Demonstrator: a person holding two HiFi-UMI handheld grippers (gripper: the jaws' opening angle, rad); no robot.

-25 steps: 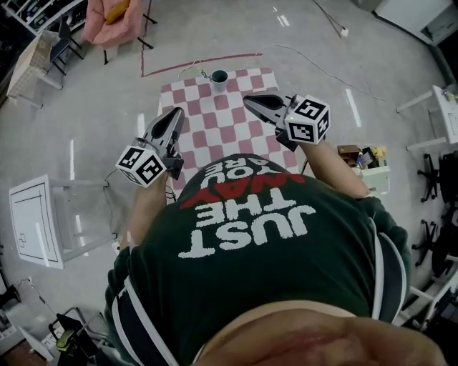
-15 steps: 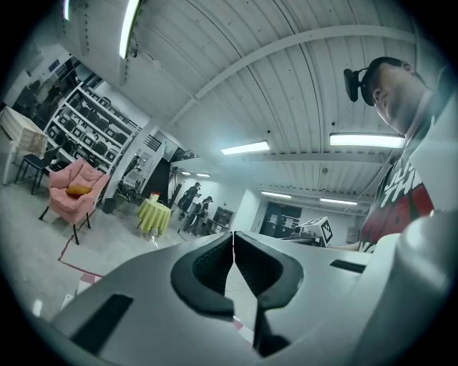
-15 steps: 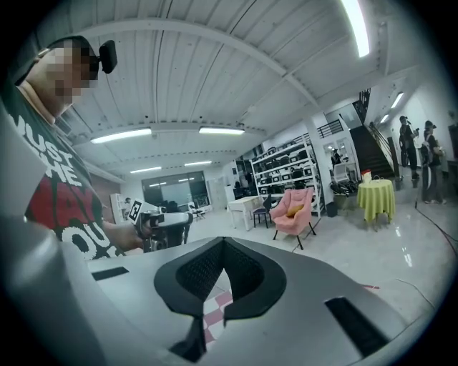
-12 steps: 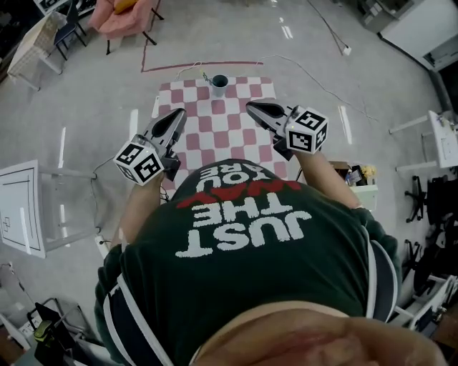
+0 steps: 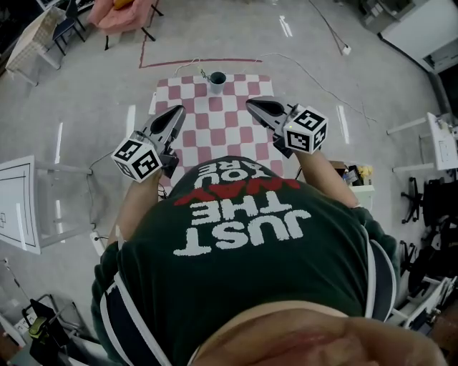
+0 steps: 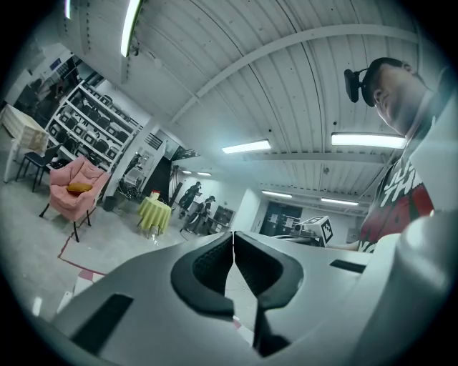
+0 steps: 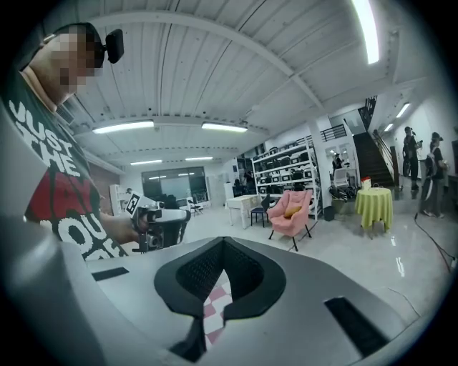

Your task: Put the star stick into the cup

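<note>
A small dark cup (image 5: pixel 217 81) stands at the far edge of a red-and-white checkered cloth (image 5: pixel 207 121) on the floor. A thin small thing (image 5: pixel 203 73) lies just left of the cup; I cannot tell whether it is the star stick. My left gripper (image 5: pixel 177 111) hangs high above the cloth's left side, jaws shut and empty. My right gripper (image 5: pixel 252 104) hangs above its right side, also shut with nothing in it. In the left gripper view the left gripper's (image 6: pixel 232 236) pads meet. In the right gripper view the right gripper's (image 7: pixel 223 241) pads touch too.
A pink armchair (image 5: pixel 118 11) stands far left beyond the cloth. A white table (image 5: pixel 18 207) stands at the left, and a box of small items (image 5: pixel 356 175) at the right. Cables (image 5: pixel 308 68) run over the floor. A green-draped table (image 7: pixel 376 204) and people stand far off.
The cloth and cup have drifted slightly farther away in the head view. Both grippers keep the same raised, shut pose.
</note>
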